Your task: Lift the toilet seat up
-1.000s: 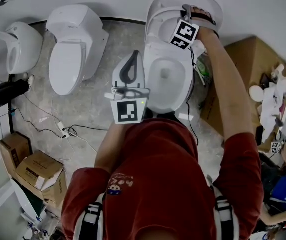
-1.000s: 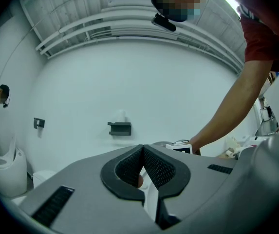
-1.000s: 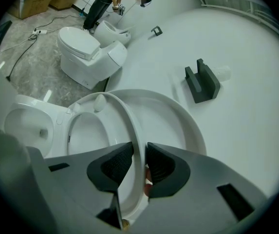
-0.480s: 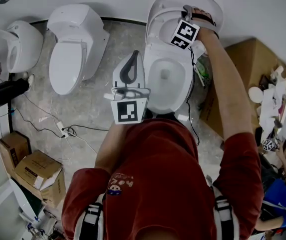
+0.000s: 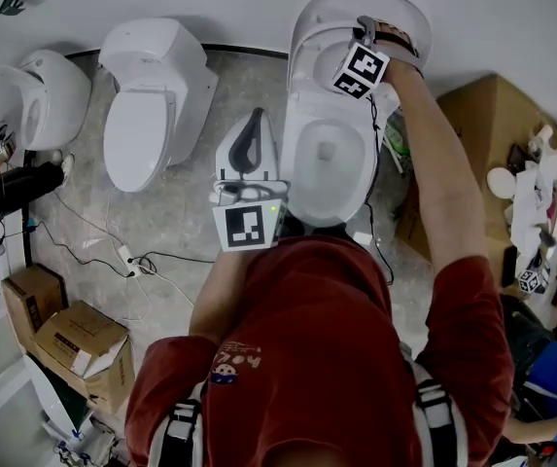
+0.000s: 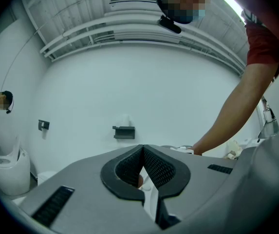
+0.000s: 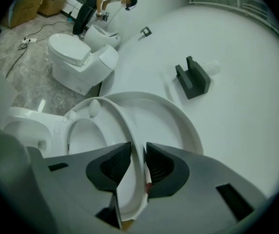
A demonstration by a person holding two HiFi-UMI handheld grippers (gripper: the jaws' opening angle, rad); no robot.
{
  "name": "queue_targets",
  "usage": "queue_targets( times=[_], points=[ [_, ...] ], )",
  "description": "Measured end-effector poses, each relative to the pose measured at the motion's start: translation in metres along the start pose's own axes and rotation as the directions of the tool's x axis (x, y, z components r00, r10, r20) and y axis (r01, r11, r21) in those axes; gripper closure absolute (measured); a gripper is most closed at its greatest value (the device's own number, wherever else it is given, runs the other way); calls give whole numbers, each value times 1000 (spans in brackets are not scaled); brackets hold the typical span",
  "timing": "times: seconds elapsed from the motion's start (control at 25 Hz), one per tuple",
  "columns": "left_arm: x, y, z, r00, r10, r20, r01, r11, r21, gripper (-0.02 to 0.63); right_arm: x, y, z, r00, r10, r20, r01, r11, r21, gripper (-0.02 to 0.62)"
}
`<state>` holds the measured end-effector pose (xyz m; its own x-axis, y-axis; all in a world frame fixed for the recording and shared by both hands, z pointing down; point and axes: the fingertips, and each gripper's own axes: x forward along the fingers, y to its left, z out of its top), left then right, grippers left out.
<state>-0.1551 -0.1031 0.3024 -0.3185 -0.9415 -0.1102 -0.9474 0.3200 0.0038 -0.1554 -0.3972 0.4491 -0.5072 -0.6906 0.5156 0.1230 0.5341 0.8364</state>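
Three toilets line the wall: centre toilet, second toilet, third toilet. Three boxes: big box at right; mid box and small box at left. Two grippers.

The seat stands raised just short of the lid, as a second ago; the bowl is uncovered.

Right gripper: jaws narrow, just eased slightly wider, pads on both faces of the seat rim.

Left gripper: jaw tips together, empty, beside the centre toilet.
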Motion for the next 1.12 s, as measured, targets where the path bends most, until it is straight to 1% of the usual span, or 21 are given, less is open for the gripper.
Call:
queue_targets(
  times=[0.16,0.32,0.48,0.52,0.68,0.92,1.04,1.12],
  points=[
    [-4,2,2,1000,-5,1,5,1000,-5,594,-5,-1,1,999,-15,28,13,997,81,497],
    [-9,0,2,1000,-12,-5,12,1000,-6,595,-16,0,0,997,-53,48,48,994,102,487],
    [-8,-7,6,998,-62,18,61,997,44,594,-39,3,2,989,-105,104,85,980,178,482],
    [-7,-8,6,997,-70,20,69,996,47,595,-46,6,2,986,-113,119,88,977,196,482],
    [-3,-17,6,995,-98,34,97,995,34,595,-69,32,-1,983,-104,152,65,968,243,482],
    [1,-36,0,991,-136,7,135,990,34,594,-110,81,-19,982,-80,173,20,946,323,482],
    [3,-45,-2,987,-161,6,161,987,26,595,-128,105,-29,985,-64,162,-2,927,375,482],
    [5,-50,-4,984,-176,4,176,984,23,594,-138,117,-34,987,-54,149,-14,908,418,482]
  ],
)
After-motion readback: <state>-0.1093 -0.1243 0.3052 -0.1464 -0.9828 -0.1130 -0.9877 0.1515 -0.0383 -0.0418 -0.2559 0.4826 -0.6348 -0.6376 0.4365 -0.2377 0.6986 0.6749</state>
